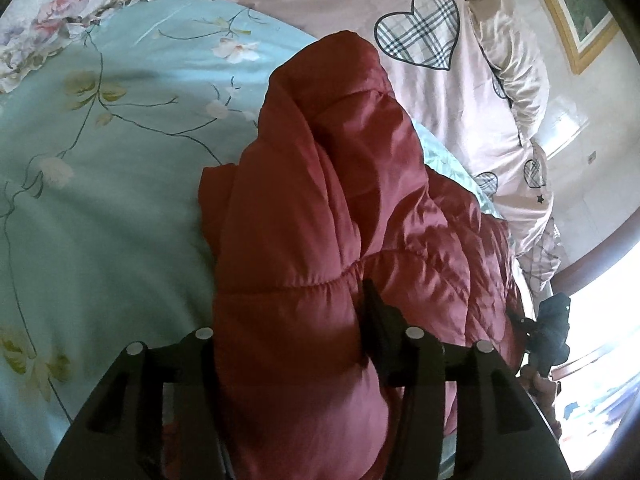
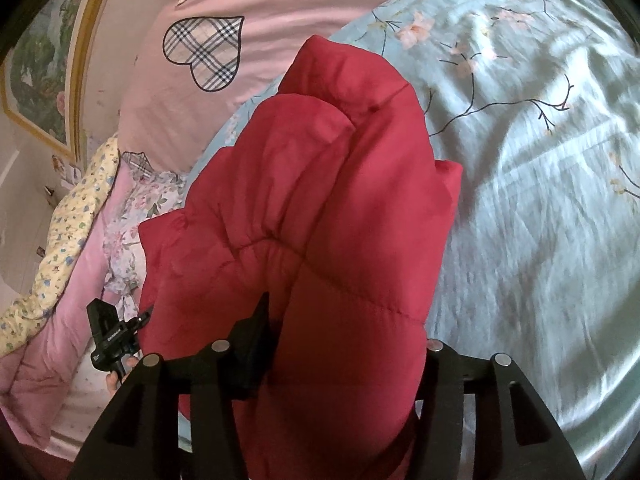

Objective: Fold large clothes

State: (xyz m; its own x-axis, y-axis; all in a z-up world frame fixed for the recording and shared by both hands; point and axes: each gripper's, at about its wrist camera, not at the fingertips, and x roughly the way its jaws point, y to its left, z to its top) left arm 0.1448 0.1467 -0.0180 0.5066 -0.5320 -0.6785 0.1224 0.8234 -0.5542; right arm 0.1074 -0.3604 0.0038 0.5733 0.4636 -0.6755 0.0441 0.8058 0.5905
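A puffy red quilted jacket [image 1: 320, 184] lies bunched on the pale blue floral bedspread [image 1: 100, 200], and a thick fold of it rises toward both cameras. My left gripper [image 1: 292, 296] is closed on that fold. Its right finger [image 1: 372, 308] presses into the fabric, while the jacket hides the left finger. In the right wrist view the same jacket [image 2: 328, 184] fills the space between the jaws of my right gripper [image 2: 344, 308]. Its left finger [image 2: 256, 328] digs into the padding and the right finger is covered.
A pink quilt with plaid hearts [image 1: 420, 28] [image 2: 204, 52] lies beyond the jacket. A floral pillow [image 1: 48, 28] sits at the far left. A framed picture [image 2: 44, 64] hangs on the wall. The other tool's black body [image 1: 554, 328] [image 2: 110, 336] shows at each view's edge.
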